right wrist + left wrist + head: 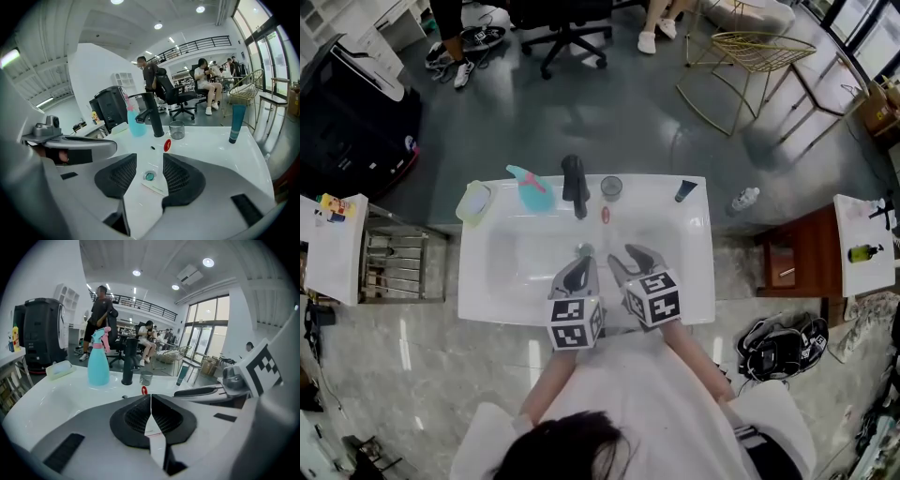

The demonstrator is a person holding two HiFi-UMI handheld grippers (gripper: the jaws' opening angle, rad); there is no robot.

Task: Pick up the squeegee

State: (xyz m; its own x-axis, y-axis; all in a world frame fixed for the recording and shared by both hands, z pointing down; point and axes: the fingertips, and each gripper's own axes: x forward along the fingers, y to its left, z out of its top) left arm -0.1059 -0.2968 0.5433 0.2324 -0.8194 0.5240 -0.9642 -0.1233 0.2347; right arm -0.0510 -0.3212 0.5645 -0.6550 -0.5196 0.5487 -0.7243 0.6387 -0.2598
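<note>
Step in hand: the approach, pre-grasp. Both grippers hung low over the sink (487, 281) basin, and nothing was lifted yet. The left gripper (151, 397) had its fingers pressed together w/ nothing between them. The right gripper (150, 158) had its fingers apart and empty, w/ the drain (149, 176) showing through the gap.

The squeegee (154, 184) was prob. the pale flat piece lying on the basin floor. It lay just beside the drain on the person's side, framed btwn the right gripper's fingers but not touched. White on white, so hard to read; I couldn't pick it out in the head view.

Orientation, as best judged: flat on the basin, its printed straight edge slanting from left to lower right in the right gripper view. So the long axis looked roughly crosswise to the fingers, a bit skewed. Which end was the handle, couldn't tell.

Next move, I'd say: right gripper goes down, its fingers straddle the piece across the thin way, then close. It's a low flat thing on a slick surface, so the tips need to reach the basin floor or it'd prob. slide away.
</note>
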